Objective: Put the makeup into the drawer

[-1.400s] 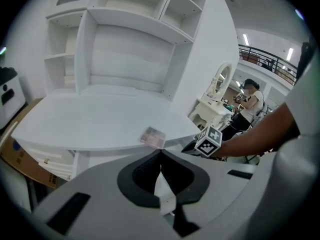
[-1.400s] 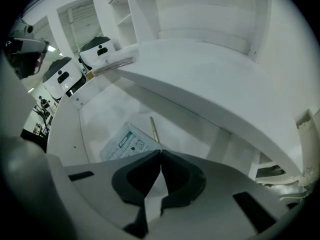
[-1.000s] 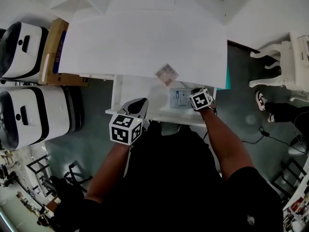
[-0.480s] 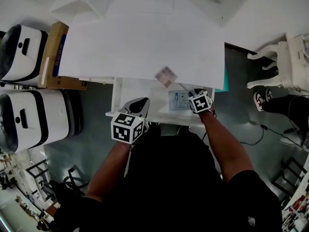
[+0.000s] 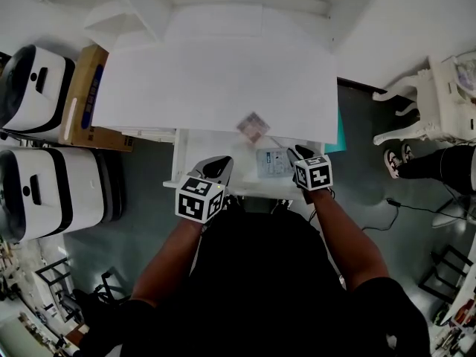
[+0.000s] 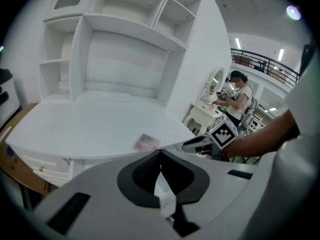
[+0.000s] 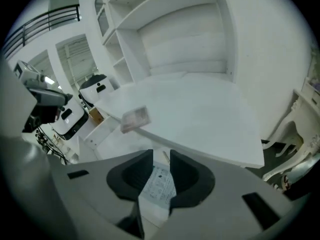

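Much of the drawer (image 5: 181,152) was hidden from you: its back ran under the front edge of the table (image 5: 216,73), and its front lip was covered by your two tools and your forearms. The makeup palette (image 5: 253,126) was blurred in every view, so you could make out only a small pinkish square, not its lid or contents. It lay flat on the table just inside the front edge, somewhat toward the front right corner, turned like a diamond with one corner pointing at that edge. It looked about square, so no long axis could be told. The printed box (image 5: 272,161) lay flat in the right part of the drawer, below that same stretch of front edge. Its long axis ran from the front edge toward the back edge, and its print was too small to read. Your right tool (image 7: 161,156) was released, its jaws standing a little apart and holding nothing, with the box showing through the gap beneath them. Your left tool (image 6: 160,153) was clenched, tips together on nothing, over the left part of the drawer, well apart from the palette.
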The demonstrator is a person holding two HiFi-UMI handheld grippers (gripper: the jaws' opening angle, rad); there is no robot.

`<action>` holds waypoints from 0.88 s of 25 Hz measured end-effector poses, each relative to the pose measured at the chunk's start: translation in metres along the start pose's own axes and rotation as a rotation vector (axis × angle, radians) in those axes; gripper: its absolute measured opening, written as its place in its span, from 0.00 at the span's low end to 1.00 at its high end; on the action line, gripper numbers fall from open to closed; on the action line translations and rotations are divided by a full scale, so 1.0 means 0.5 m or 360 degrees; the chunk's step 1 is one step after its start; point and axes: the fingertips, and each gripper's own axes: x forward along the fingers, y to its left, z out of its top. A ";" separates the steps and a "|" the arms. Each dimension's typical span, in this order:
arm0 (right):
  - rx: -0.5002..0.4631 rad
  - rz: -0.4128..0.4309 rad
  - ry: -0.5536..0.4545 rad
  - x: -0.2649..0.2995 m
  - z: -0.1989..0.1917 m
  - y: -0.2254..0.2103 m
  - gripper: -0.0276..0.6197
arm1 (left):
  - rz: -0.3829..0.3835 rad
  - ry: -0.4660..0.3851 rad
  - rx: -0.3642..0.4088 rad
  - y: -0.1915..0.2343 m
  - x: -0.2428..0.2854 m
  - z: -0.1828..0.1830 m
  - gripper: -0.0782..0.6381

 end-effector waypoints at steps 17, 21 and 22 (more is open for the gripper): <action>0.0219 0.0274 -0.0460 -0.266 0.107 0.105 0.10 | -0.0131 -0.0137 0.0111 -0.067 -0.015 0.069 0.12; 0.0151 0.0259 -0.0444 -0.271 0.091 0.117 0.10 | -0.0148 -0.0146 0.0133 -0.077 -0.018 0.077 0.12; 0.0150 0.0261 -0.0436 -0.269 0.086 0.118 0.10 | -0.0146 -0.0149 0.0142 -0.078 -0.019 0.078 0.12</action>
